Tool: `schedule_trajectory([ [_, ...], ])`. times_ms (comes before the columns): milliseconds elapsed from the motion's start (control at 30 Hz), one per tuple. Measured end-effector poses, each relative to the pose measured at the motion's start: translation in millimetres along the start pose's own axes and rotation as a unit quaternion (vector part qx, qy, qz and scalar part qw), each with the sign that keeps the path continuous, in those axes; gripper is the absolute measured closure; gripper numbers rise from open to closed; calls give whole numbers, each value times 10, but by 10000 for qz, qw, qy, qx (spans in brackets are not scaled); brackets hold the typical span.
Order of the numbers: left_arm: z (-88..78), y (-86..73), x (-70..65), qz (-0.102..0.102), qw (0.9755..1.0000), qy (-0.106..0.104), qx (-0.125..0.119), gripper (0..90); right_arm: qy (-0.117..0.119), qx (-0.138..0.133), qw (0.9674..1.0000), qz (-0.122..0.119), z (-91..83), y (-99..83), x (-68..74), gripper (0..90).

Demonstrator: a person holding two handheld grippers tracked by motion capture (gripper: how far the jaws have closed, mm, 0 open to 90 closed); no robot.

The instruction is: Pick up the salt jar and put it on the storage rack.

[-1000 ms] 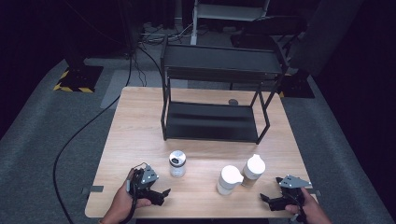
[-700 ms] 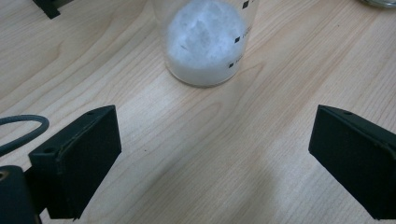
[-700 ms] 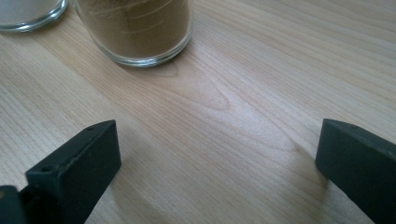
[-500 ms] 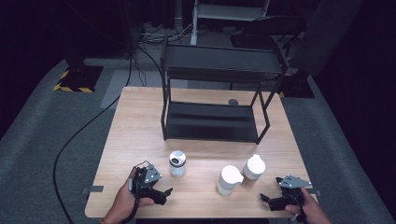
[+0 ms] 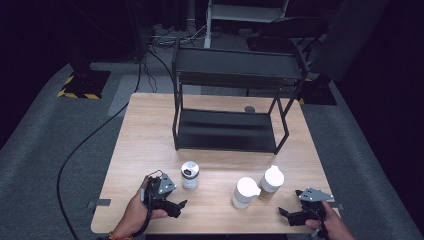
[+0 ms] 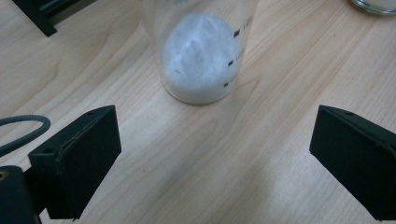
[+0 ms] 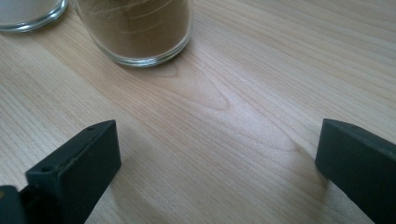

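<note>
A clear jar of white powder stands near the table's front, left of centre. My left gripper sits just in front of it, open; in the left gripper view the jar stands beyond the wide-apart jaws of that gripper. A white-lidded jar and a jar of brown powder stand side by side to the right. My right gripper rests open at the front right corner. In the right gripper view the brown jar stands ahead of my open gripper, with nothing between its jaws.
A black two-level metal rack occupies the back half of the wooden table. A small round grey object lies behind the rack's lower shelf. Cables run over the dark floor at left.
</note>
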State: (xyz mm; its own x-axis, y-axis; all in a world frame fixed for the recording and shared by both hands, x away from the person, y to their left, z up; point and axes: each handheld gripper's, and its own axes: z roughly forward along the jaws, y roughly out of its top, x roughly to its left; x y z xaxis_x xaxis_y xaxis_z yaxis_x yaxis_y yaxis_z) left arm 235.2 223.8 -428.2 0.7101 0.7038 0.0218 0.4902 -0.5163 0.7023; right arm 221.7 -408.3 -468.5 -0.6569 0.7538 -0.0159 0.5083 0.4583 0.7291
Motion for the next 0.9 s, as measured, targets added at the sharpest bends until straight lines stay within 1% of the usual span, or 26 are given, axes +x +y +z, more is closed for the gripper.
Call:
schedule_trajectory([
  [133, 12, 30, 15, -18, 10000, -38, -41, 22, -1, -3, 10000, 1, 0, -1, 0, 0],
  [367, 31, 103, 25, 29, 9999, -116, -60, 22, -1, -4, 10000, 1, 0, -2, 1, 0],
  [467, 27, 148, 26, 61, 9999, -85, -47, 22, -1, -4, 10000, 2, 0, -2, 1, 0],
  [533, 18, 159, 51, 16, 9999, -98, -107, 22, -3, -5, 10000, 3, 0, -3, 2, 0],
  [667, 23, 200, 77, -8, 9998, -118, -156, 23, -4, -4, 10000, 11, -1, -4, 3, 0],
  [800, 32, 263, 76, 96, 9998, -131, -147, 26, -5, -5, 10000, 12, -1, -4, 3, 0],
  [900, 33, 296, 89, 86, 9997, -141, -189, 26, -7, -8, 10000, 12, -1, -6, 4, 0],
])
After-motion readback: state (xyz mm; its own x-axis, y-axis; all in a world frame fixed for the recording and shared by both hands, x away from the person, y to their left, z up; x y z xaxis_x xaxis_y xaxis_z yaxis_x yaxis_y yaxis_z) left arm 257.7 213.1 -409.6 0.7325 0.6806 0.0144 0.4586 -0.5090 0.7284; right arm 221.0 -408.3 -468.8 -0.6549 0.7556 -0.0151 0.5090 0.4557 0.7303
